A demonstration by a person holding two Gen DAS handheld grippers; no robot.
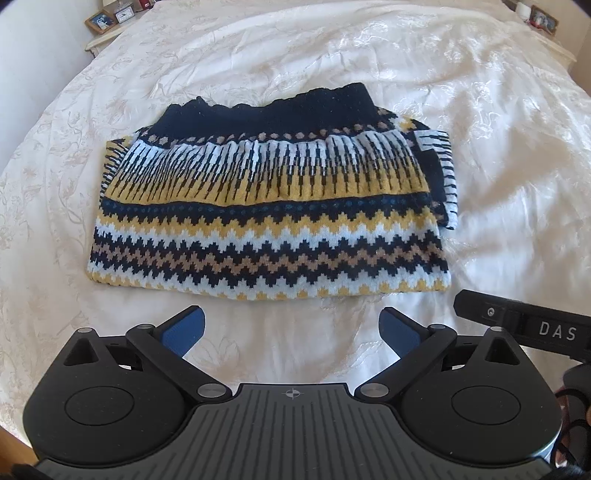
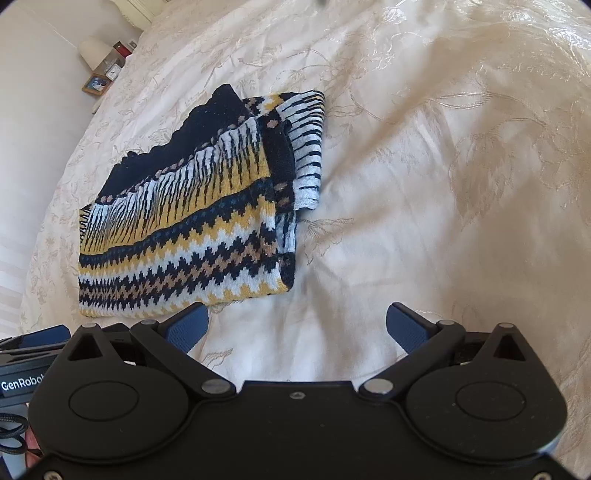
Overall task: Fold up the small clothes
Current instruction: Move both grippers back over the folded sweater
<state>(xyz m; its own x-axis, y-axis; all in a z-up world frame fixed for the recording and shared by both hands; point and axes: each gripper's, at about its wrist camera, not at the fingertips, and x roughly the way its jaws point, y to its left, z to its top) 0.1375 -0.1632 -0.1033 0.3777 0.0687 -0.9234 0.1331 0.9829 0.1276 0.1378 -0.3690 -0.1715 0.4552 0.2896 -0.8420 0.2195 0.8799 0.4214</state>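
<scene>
Sweater lies folded on the bedspread, long axis left-right, navy band on the far edge, zigzag stripes on the near edge. A folded-in piece with white and navy bars sticks out at its right side. From the right wrist view it sits to the far left.

My left gripper hovers just near of the sweater's near edge, not touching, fingers spread wide, blue pads empty. My right gripper hangs over bare bedspread, right of the sweater, fingers wide too, holding nothing. Both point away toward the far side of the bed.

Writing: "DAS" on the right gripper's side; "GenRobot", cut off by the edge, on the left one's.

Picture frame and small clock far left.
</scene>
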